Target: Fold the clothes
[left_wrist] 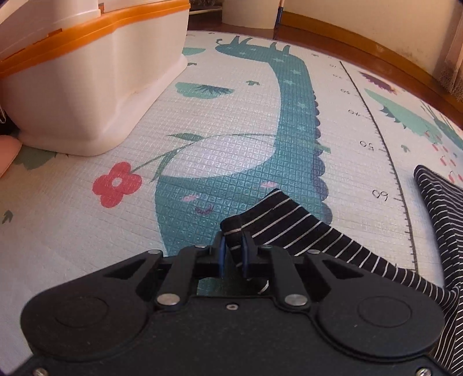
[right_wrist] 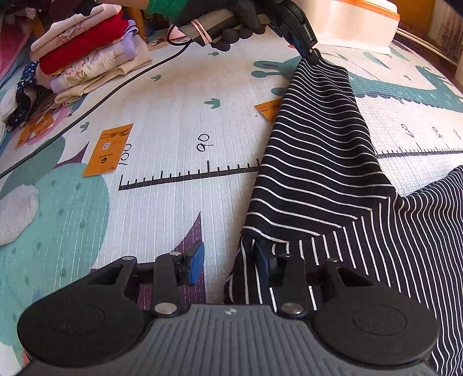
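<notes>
- Spread on the floor, a printed play mat [right_wrist: 173, 121] carries the striped garment [right_wrist: 318, 150] at right of frame.
- Left gripper [left_wrist: 233, 254] pinches its sleeve end [left_wrist: 260, 214].
- Right gripper [right_wrist: 228, 261] is spread, one finger [right_wrist: 262, 264] under the cloth.

Both claws are matte black with blue pads [right_wrist: 194, 264] and silver rivets; a black knit glove [right_wrist: 231, 21] meets a green cuff [right_wrist: 157, 5].

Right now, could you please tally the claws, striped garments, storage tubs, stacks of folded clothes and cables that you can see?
Claws: 2, the left claw and the right claw
Black garment with thin white stripes: 1
White plastic tub with orange rim: 1
Stack of folded clothes: 1
Black cable: 1
Total: 6
</notes>
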The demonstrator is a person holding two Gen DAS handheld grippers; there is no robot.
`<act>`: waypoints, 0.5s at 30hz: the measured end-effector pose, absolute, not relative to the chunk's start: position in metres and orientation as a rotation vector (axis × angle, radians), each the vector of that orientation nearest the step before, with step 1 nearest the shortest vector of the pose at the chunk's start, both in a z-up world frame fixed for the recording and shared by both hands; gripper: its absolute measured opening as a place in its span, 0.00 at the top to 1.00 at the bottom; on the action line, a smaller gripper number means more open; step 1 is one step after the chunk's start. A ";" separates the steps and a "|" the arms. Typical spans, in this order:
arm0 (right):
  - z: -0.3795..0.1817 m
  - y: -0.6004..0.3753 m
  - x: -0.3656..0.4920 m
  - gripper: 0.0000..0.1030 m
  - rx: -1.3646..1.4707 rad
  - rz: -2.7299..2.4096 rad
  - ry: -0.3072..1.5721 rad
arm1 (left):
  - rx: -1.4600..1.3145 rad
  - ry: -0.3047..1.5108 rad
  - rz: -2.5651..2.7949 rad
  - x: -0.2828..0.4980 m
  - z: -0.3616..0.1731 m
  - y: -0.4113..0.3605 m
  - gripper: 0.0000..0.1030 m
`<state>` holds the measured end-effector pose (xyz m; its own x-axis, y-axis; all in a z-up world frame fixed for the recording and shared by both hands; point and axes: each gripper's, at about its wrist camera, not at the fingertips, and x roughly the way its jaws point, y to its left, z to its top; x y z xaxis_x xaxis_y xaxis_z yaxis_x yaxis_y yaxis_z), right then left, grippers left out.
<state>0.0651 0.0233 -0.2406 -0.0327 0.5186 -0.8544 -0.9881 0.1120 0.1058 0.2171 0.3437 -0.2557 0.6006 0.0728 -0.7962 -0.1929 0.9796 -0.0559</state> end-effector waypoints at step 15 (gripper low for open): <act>-0.230 0.020 0.064 0.44 -0.645 1.355 0.872 | -0.109 0.851 -0.161 0.192 -0.232 0.257 0.56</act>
<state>0.0637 0.0201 -0.2305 -0.0031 0.5524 -0.8335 -0.9874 0.1300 0.0899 0.1919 0.2566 -0.2315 0.6485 -0.1847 -0.7385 0.0978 0.9823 -0.1598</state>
